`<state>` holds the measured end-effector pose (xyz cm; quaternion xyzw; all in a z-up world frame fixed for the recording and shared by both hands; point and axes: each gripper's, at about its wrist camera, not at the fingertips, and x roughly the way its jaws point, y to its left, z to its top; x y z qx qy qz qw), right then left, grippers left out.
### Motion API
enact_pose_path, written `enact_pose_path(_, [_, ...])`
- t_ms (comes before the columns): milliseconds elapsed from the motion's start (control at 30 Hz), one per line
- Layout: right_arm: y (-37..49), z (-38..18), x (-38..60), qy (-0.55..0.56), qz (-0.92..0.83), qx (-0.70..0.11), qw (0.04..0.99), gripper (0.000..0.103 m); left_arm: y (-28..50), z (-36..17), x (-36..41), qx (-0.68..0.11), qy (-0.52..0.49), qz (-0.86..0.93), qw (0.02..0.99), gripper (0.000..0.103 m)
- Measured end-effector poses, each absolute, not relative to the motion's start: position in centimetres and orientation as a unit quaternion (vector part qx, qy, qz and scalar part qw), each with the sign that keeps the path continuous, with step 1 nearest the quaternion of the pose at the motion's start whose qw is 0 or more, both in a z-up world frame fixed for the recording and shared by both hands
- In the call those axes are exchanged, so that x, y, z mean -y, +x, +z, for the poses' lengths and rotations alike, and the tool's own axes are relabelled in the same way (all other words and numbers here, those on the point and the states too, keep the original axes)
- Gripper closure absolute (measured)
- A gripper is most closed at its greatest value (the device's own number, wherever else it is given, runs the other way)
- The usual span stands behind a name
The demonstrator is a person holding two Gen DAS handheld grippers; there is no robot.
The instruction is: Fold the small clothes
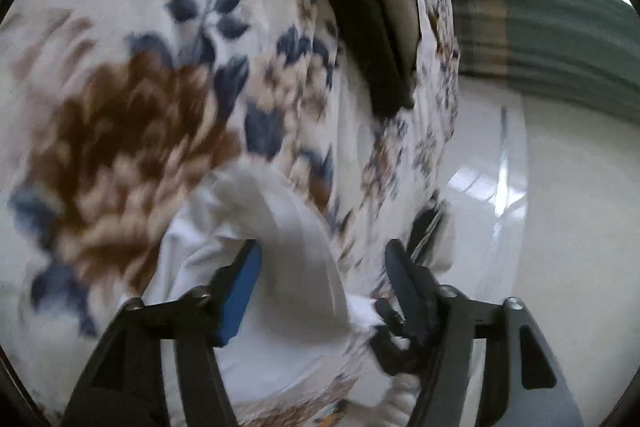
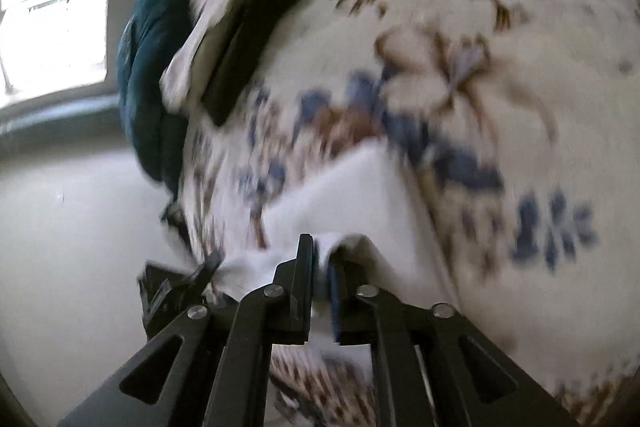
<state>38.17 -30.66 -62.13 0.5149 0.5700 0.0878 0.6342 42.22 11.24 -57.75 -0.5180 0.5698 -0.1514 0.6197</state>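
Observation:
A small white garment [image 1: 288,267] lies on a bed with a floral cover [image 1: 120,87]. In the left wrist view my left gripper [image 1: 322,255] is open, its jaws wide apart with a fold of the white cloth rising between them; the other gripper's black tip [image 1: 396,319] pinches the cloth's edge at the right. In the right wrist view my right gripper [image 2: 322,255] is shut on the white garment [image 2: 360,195], cloth bunched between its jaws. The left gripper [image 2: 180,291] shows at the lower left, at the garment's corner. Both views are motion-blurred.
A folded dark garment [image 1: 352,15] lies farther up the bed, also in the right wrist view [image 2: 252,39]. A dark teal cloth [image 2: 154,75] hangs at the bed's edge. White floor [image 1: 560,207] lies beside the bed; a window [image 2: 52,7] is beyond.

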Motion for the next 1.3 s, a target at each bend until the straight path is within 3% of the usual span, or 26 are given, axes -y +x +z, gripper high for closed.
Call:
enact_pose_path(67, [39.5, -62.6, 31.7, 0.533, 0.078, -0.559, 0.631, 0.060, 43.1, -57.3, -12.1, -0.558, -0.527, -0.156, 0.622, 0.041])
enact_pose_path(167, [39.6, -61.5, 32.6, 0.521, 0.070, -0.552, 0.648, 0.050, 43.5, -55.9, -12.9, -0.561, -0.481, -0.155, 0.656, 0.041])
enact_pose_path(333, [38.8, -61.8, 32.1, 0.424, 0.053, -0.618, 0.660, 0.048, 44.5, -57.1, -10.2, -0.630, -0.312, -0.156, 0.694, 0.041])
enact_pose_path(400, [38.6, -63.1, 31.6, 0.412, 0.048, -0.639, 0.648, 0.048, 44.7, -58.1, -9.2, -0.639, -0.289, -0.169, 0.693, 0.043])
enact_pose_path(433, [38.5, -63.7, 31.4, 0.413, 0.051, -0.643, 0.643, 0.048, 44.8, -58.4, -8.8, -0.640, -0.278, -0.171, 0.696, 0.051])
enact_pose_path(467, [38.7, -64.3, 31.1, 0.416, 0.052, -0.643, 0.641, 0.049, 45.0, -58.6, -8.4, -0.637, -0.271, -0.178, 0.699, 0.090])
enact_pose_path(500, [39.0, -64.7, 30.8, 0.420, 0.048, -0.637, 0.644, 0.054, 45.1, -58.7, -8.2, -0.639, -0.267, -0.181, 0.698, 0.101])
enact_pose_path(567, [39.5, -64.8, 30.4, 0.418, 0.039, -0.628, 0.655, 0.101, 45.1, -58.6, -8.4, -0.634, -0.265, -0.179, 0.704, 0.099])
enact_pose_path(800, [42.1, -61.9, 29.4, 0.386, 0.034, -0.589, 0.709, 0.103, 45.4, -58.0, -11.1, -0.617, -0.294, -0.138, 0.717, 0.099])
enact_pose_path(900, [43.5, -62.8, 29.9, 0.383, 0.027, -0.614, 0.689, 0.103, 46.1, -58.9, -12.6, -0.618, -0.313, -0.113, 0.712, 0.099])
enact_pose_path(1000, [42.2, -63.6, 31.0, 0.395, 0.051, -0.651, 0.646, 0.097, 45.6, -59.1, -14.2, -0.622, -0.351, -0.111, 0.692, 0.093])
enact_pose_path(1033, [41.5, -63.7, 31.1, 0.391, 0.056, -0.658, 0.642, 0.083, 45.0, -59.1, -14.4, -0.624, -0.358, -0.118, 0.685, 0.073])
enact_pose_path(1067, [40.6, -63.6, 31.4, 0.388, 0.061, -0.661, 0.640, 0.063, 44.6, -59.1, -14.3, -0.628, -0.361, -0.123, 0.679, 0.043])
enact_pose_path(1100, [39.5, -63.8, 31.8, 0.392, 0.068, -0.662, 0.636, 0.056, 44.0, -59.3, -14.2, -0.629, -0.368, -0.127, 0.673, 0.036])
enact_pose_path(1133, [38.7, -64.2, 32.0, 0.399, 0.073, -0.662, 0.630, 0.052, 43.5, -59.5, -14.0, -0.627, -0.377, -0.132, 0.668, 0.036])
enact_pose_path(1300, [38.3, -67.6, 32.5, 0.450, 0.085, -0.654, 0.602, 0.052, 43.9, -60.5, -10.5, -0.638, -0.343, -0.144, 0.674, 0.038])
